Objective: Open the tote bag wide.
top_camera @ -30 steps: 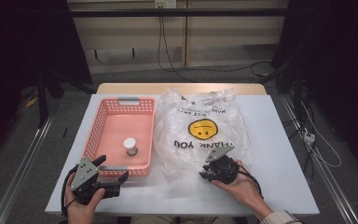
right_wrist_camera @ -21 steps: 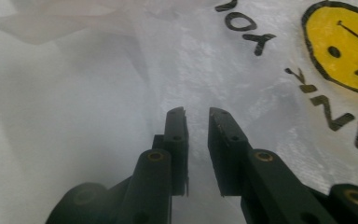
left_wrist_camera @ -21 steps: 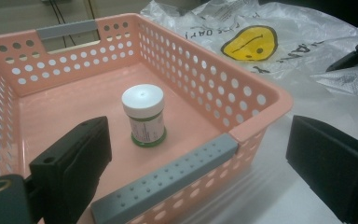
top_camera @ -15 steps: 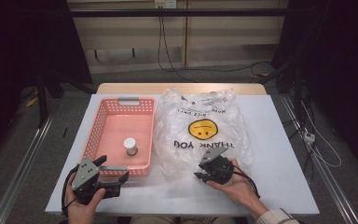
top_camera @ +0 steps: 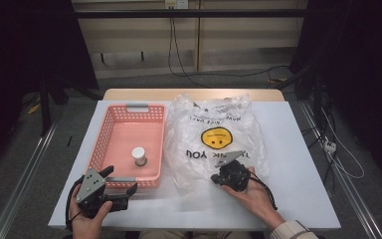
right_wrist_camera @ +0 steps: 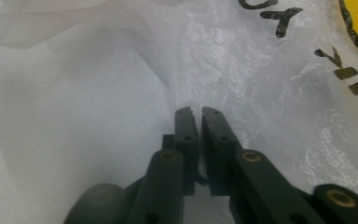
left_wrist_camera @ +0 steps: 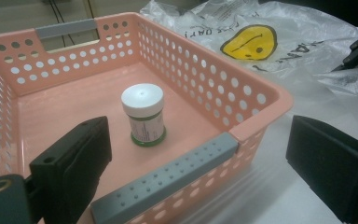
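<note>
A white plastic bag [top_camera: 214, 134] with a yellow smiley face lies flat on the table, right of a pink basket [top_camera: 129, 107]. My right gripper [top_camera: 219, 177] rests on the bag's near part. Its jaws have just been closing and now stand together in the right gripper view, pinching a fold of the bag's film [right_wrist_camera: 242, 70] at the right gripper's [right_wrist_camera: 196, 112] tips. A small white-capped bottle [top_camera: 139, 156] stands upright in the basket [left_wrist_camera: 265, 95]. My left gripper [top_camera: 123, 188] sits at the basket's near edge, open, with the bottle [left_wrist_camera: 143, 116] ahead of the left gripper [left_wrist_camera: 198, 140].
The basket's grey handle [left_wrist_camera: 168, 177] crosses just in front of my left jaws. Bare white tabletop [top_camera: 298, 149] lies right of the bag and along the near edge. Cables [top_camera: 179, 55] hang behind the table's far edge.
My right gripper has shifted slightly left on the bag's near part. The left gripper, basket and bottle have not moved.
</note>
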A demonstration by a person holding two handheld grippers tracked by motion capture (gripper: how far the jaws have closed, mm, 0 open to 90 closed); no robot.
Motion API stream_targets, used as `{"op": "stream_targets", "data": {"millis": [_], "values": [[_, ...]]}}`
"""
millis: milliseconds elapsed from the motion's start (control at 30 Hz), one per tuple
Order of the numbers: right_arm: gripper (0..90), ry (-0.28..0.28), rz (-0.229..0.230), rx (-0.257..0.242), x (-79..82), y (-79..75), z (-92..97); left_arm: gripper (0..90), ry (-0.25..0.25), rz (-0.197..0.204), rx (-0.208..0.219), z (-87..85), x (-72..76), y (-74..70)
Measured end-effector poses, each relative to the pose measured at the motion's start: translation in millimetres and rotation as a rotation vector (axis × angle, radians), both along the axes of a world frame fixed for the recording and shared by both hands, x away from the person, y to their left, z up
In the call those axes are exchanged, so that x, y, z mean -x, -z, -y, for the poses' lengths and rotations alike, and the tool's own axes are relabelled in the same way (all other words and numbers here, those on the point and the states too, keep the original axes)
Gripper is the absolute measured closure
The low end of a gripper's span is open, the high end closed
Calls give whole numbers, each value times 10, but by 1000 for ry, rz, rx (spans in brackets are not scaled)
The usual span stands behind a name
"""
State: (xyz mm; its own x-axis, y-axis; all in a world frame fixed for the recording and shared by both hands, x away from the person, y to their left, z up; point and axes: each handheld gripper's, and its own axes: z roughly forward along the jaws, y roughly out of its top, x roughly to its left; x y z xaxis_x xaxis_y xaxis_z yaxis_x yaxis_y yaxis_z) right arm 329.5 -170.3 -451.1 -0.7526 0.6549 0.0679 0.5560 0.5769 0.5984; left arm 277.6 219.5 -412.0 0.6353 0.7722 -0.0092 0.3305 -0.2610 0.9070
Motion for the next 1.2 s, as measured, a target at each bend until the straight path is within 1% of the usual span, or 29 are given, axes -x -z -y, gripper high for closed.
{"op": "stream_targets", "data": {"millis": [33, 67, 133, 167, 200, 233, 367, 400, 467, 533, 633, 667, 700, 733, 833, 867, 933, 967, 1133, 1200], "values": [[900, 0, 0, 0, 0, 0, 0, 64, -1, 0, 1, 0, 1, 0], [900, 10, -18, -10, -14, -8, 15, 64, 0, 0, 1, -1, 1, 0], [900, 19, -20, -12, -6, -17, 19, 64, -2, 0, 1, -5, 2, 0], [900, 14, -20, -24, -4, -27, 26, 64, -3, 0, 1, -8, 3, 0], [900, 14, -20, -24, -4, -27, 26, 64, -3, 0, 1, -8, 3, 0], [900, 21, -22, -53, 6, -69, 38, 64, -4, -1, 1, -8, 4, 0], [900, 24, -2, -115, 25, -187, 60, 64, -3, 1, -1, -6, 9, -1], [900, 24, -2, -115, 25, -187, 60, 64, -3, 0, -2, -4, 9, -1], [900, 25, 8, -147, 31, -240, 75, 64, -4, 0, -2, -3, 10, 0], [900, 27, 27, -167, 35, -298, 96, 64, -3, 0, -2, -3, 9, 0], [900, 32, 39, -172, 29, -331, 106, 64, -4, 0, -2, -4, 7, 0], [900, 35, 51, -177, 17, -360, 113, 64, -4, 0, -1, -3, 8, 0], [900, 35, 51, -177, 17, -360, 113, 64, -4, 0, -1, -2, 9, 0], [900, 41, 59, -197, 0, -394, 121, 64, -4, 0, -1, -2, 9, 0], [900, 44, 74, -220, -30, -455, 123, 64, -4, 1, 0, -3, 9, -1], [900, 44, 74, -220, -30, -455, 123, 64, -4, 1, 1, -3, 9, -1], [900, 46, 89, -249, -63, -531, 127, 64, -5, 1, 1, -4, 9, -2], [900, 46, 89, -249, -63, -531, 127, 64, -5, 1, 0, -6, 9, -2], [900, 53, 97, -314, -136, -657, 161, 64, -5, 3, 1, -7, 10, -2], [900, 57, 105, -330, -158, -689, 170, 64, -5, 3, 1, -7, 9, -2]]}}
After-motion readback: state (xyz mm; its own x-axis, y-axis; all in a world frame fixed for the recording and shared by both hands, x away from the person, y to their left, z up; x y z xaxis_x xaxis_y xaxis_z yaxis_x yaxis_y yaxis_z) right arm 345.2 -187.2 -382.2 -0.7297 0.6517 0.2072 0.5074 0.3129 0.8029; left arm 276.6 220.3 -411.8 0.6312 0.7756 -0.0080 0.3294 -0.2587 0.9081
